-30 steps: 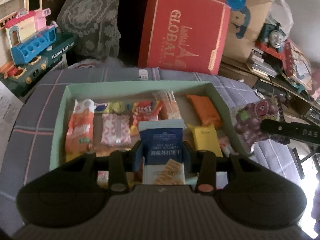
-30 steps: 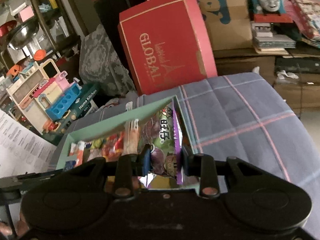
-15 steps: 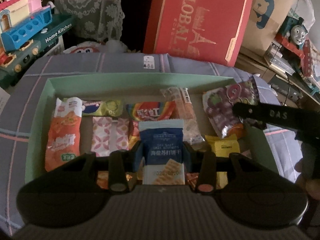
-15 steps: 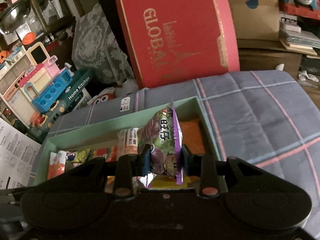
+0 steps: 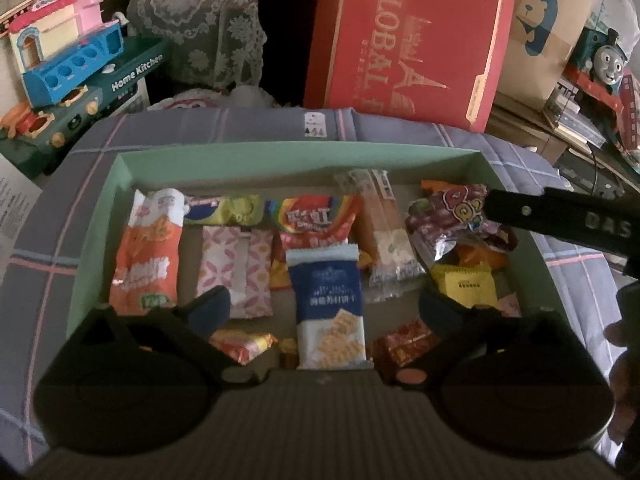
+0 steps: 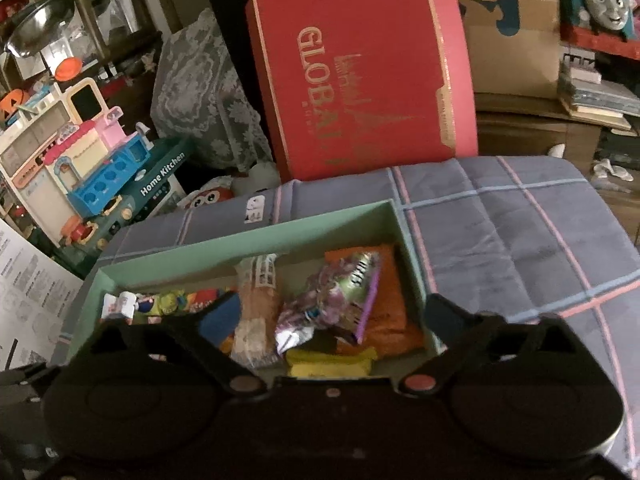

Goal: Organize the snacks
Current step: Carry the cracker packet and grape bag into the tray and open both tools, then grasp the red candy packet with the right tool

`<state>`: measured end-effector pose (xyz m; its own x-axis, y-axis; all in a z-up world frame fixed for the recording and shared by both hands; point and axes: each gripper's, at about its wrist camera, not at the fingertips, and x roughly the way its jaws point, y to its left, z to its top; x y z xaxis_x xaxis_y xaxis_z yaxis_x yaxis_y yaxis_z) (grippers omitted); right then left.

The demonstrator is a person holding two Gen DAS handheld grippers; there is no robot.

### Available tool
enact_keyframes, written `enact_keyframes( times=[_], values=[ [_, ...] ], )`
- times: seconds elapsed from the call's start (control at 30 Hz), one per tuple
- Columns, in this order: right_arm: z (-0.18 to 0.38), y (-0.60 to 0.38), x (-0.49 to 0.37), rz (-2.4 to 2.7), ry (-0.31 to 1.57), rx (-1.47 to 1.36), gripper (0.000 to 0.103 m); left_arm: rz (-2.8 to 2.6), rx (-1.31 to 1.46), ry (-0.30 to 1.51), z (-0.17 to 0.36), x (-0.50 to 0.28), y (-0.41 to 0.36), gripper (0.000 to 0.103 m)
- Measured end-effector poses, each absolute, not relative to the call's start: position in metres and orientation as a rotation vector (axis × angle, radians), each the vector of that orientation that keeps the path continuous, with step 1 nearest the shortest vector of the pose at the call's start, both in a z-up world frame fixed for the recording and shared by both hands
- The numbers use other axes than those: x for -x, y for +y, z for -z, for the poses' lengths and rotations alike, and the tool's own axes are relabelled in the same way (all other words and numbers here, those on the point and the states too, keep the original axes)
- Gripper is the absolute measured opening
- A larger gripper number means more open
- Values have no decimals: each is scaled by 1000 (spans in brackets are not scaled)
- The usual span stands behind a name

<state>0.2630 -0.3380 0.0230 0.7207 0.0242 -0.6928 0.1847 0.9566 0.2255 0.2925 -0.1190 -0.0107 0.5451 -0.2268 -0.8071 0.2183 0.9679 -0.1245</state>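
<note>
A green tray [image 5: 280, 148] on the plaid cloth holds several snack packets. My left gripper [image 5: 324, 308] hangs over its near side, jaws opening wide. The blue cracker packet [image 5: 326, 280] lies loose on the tray floor between the fingers, and no pad touches it. My right gripper [image 6: 332, 312] is over the tray's [image 6: 240, 240] right end, jaws also opening. Beneath it the purple grape candy bag [image 6: 336, 292] rests free on an orange packet [image 6: 392, 312]. In the left wrist view that bag [image 5: 448, 216] lies by a right gripper finger [image 5: 560, 220].
A red gift box [image 5: 404, 40] stands behind the tray, with a cardboard box and a toy train [image 5: 604, 56] to its right. A toy kitchen set [image 5: 68, 64] sits far left. Bare plaid cloth [image 6: 520, 232] lies right of the tray; printed paper [image 6: 28, 292] lies to the left.
Both grippers have sprung open. The blue cracker packet and the purple bag, held before, now lie in the tray. Both hands came lower and closer over it.
</note>
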Motion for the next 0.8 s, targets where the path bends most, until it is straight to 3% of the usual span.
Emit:
enact_keyframes(
  times=[0.8],
  values=[
    [-55, -332, -119, 36, 772, -330, 103, 245, -5, 954, -16, -175, -83, 103]
  ],
)
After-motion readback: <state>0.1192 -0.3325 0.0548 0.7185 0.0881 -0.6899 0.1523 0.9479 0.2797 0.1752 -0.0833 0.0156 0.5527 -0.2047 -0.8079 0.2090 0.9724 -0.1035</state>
